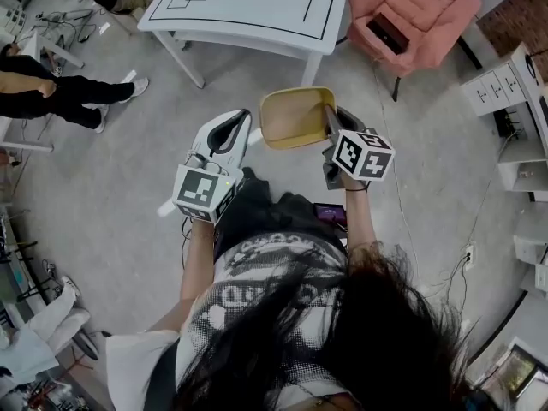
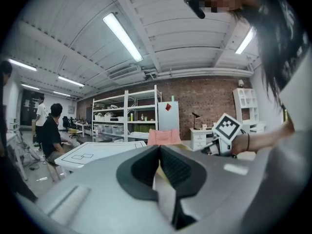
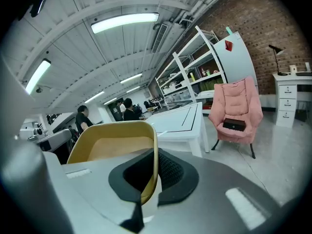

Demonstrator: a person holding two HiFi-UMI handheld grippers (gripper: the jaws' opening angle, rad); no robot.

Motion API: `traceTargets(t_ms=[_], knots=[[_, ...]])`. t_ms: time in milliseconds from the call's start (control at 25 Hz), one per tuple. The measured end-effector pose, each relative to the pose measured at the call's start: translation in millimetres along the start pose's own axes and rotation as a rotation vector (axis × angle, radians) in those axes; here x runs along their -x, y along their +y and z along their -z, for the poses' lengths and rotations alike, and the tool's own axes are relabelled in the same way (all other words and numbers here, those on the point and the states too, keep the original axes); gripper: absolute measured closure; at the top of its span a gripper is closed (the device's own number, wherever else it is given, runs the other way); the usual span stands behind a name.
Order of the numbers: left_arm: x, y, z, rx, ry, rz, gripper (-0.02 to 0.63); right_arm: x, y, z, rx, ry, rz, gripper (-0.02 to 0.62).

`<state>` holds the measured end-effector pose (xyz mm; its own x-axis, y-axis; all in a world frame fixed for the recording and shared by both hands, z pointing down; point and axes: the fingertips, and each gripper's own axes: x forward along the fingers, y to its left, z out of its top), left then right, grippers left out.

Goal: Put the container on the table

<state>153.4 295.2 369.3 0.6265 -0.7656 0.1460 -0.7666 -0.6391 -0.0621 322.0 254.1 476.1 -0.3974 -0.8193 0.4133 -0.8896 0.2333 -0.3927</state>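
the right gripper (image 3: 155,168) is clamping the yellow container (image 3: 114,147) by its rim, short of the far white table (image 1: 248,2); the left gripper (image 2: 159,161) is hovering with jaws together, empty.

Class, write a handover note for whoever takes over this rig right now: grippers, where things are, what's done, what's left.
Left gripper: shut, empty.
Right gripper: shut on the wall of the yellow container, which is held in the air over the floor.
White table: ahead, container not on it.
Done: container gripped.
Left: carry it to the table, set it down, release.
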Motion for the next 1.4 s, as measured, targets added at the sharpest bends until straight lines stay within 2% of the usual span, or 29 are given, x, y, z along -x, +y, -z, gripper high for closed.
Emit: traceTargets(t_ms=[400, 800, 1120, 1400], knots=[[7, -13, 6, 0.0, 0.025, -0.016, 0.606, 5, 0, 3, -0.007, -0.005, -0.03, 0.591], [4, 1, 11, 0.001, 0.044, -0.046, 0.606, -12, 3, 2, -0.018, 0.007, -0.053, 0.591], [-11, 39, 13, 0.022, 0.041, -0.058, 0.606, -49, 14, -8, -0.008, 0.027, -0.065, 0.591], [-40, 104, 17, 0.036, 0.038, -0.043, 0.606, -111, 26, -33, -0.012, 0.032, -0.051, 0.591]])
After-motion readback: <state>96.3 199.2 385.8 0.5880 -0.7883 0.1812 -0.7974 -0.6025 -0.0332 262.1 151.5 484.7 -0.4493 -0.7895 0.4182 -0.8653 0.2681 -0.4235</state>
